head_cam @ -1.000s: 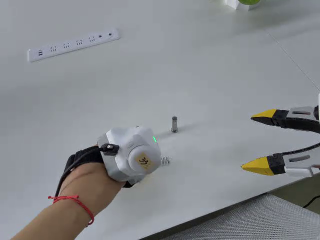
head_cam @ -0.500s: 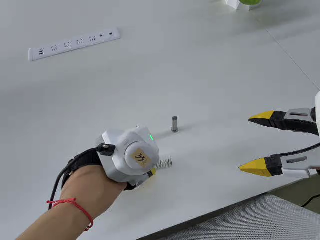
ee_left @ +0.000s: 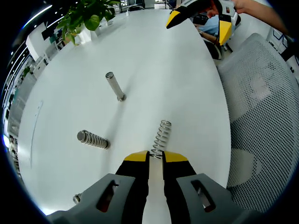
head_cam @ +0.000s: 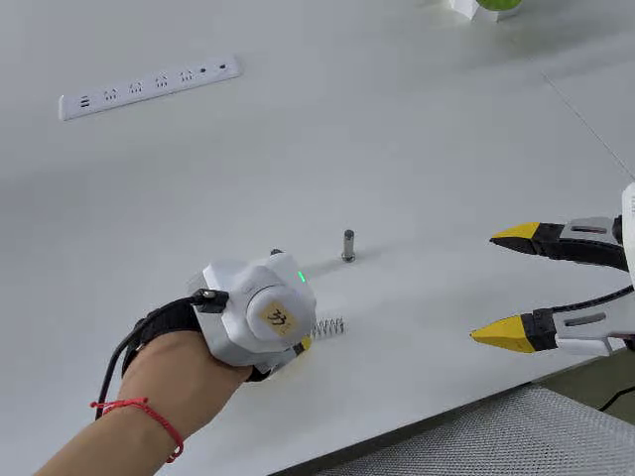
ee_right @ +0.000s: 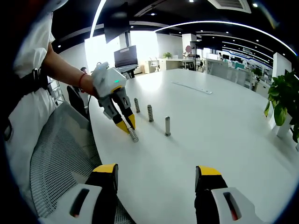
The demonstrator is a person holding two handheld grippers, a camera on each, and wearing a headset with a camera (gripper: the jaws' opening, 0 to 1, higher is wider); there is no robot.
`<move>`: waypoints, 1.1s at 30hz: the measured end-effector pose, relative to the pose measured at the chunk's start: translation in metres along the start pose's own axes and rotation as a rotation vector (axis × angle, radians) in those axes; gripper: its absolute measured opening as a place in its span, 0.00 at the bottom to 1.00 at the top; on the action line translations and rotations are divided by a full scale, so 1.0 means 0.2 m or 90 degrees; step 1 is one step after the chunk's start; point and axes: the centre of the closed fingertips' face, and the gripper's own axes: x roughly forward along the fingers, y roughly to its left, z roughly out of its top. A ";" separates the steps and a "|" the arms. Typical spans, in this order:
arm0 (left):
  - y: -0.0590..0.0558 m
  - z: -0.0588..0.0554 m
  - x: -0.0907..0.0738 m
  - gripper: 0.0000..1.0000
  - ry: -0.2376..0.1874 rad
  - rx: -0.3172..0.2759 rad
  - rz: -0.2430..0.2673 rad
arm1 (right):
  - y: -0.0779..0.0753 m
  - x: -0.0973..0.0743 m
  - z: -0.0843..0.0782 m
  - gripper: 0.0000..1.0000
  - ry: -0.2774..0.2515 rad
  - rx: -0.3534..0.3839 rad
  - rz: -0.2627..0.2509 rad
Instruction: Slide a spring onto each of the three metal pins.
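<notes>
On the tabletop (head_cam: 397, 129), near its front edge, the left claw (ee_left: 155, 156) is pinching the spring (ee_left: 162, 135) by one end, its free end lying short of the bare pin (ee_left: 114, 86). Such a thin hold is risking the spring slipping or buckling if it is meeting that pin off-axis. Further right, the right claw (head_cam: 483, 289) is hanging open, well apart.

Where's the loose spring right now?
In the left gripper view the loose spring sticks out from the left gripper, pinched at its near end, right of the spring-covered pin and nearer than the bare pin.
</notes>
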 end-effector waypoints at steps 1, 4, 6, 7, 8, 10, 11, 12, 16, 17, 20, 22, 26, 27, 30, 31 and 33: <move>0.00 0.00 0.00 0.07 0.001 0.002 0.000 | 0.00 0.00 0.00 0.66 0.000 0.000 -0.001; 0.00 0.01 0.00 0.07 -0.005 -0.001 -0.001 | -0.01 -0.01 0.00 0.66 -0.002 0.002 -0.003; 0.00 0.01 0.00 0.07 -0.008 -0.006 -0.002 | -0.01 -0.01 0.00 0.66 -0.002 0.003 -0.003; 0.00 0.01 0.00 0.07 -0.007 -0.005 -0.003 | 0.00 -0.01 0.00 0.66 -0.002 0.003 -0.003; -0.01 0.01 0.00 0.07 -0.005 -0.005 -0.005 | 0.00 -0.01 -0.01 0.66 -0.002 0.004 -0.002; -0.01 0.01 0.00 0.07 -0.007 -0.006 -0.007 | 0.00 0.00 -0.01 0.65 0.001 0.003 -0.002; -0.01 0.01 -0.01 0.07 -0.008 -0.009 -0.007 | 0.00 0.00 -0.01 0.65 0.000 0.003 -0.001; -0.01 0.01 -0.02 0.07 -0.012 -0.013 -0.006 | 0.00 0.00 0.00 0.65 -0.002 0.004 -0.001; -0.01 0.02 -0.03 0.07 -0.018 -0.013 -0.008 | 0.02 0.02 0.00 0.65 -0.002 0.002 0.005; -0.01 0.02 -0.03 0.07 -0.020 -0.013 -0.008 | 0.03 0.03 0.01 0.65 -0.003 0.002 0.007; -0.02 0.02 -0.05 0.07 -0.027 -0.018 -0.010 | 0.05 0.04 0.02 0.65 -0.005 0.000 0.015; -0.03 0.03 -0.06 0.07 -0.035 -0.018 -0.012 | 0.07 0.06 0.03 0.65 -0.007 -0.003 0.022; -0.04 0.05 -0.09 0.07 -0.051 -0.024 -0.013 | 0.10 0.08 0.06 0.65 -0.008 -0.011 0.034; -0.04 0.06 -0.10 0.07 -0.059 -0.030 -0.013 | 0.11 0.08 0.07 0.65 -0.009 -0.013 0.036; -0.04 0.08 -0.13 0.07 -0.075 -0.035 -0.012 | 0.12 0.08 0.09 0.64 -0.010 -0.020 0.041; -0.04 0.09 -0.14 0.07 -0.080 -0.037 -0.011 | 0.12 0.08 0.10 0.63 -0.012 -0.020 0.043; -0.04 0.11 -0.16 0.07 -0.094 -0.042 -0.010 | 0.14 0.08 0.13 0.63 -0.016 -0.025 0.049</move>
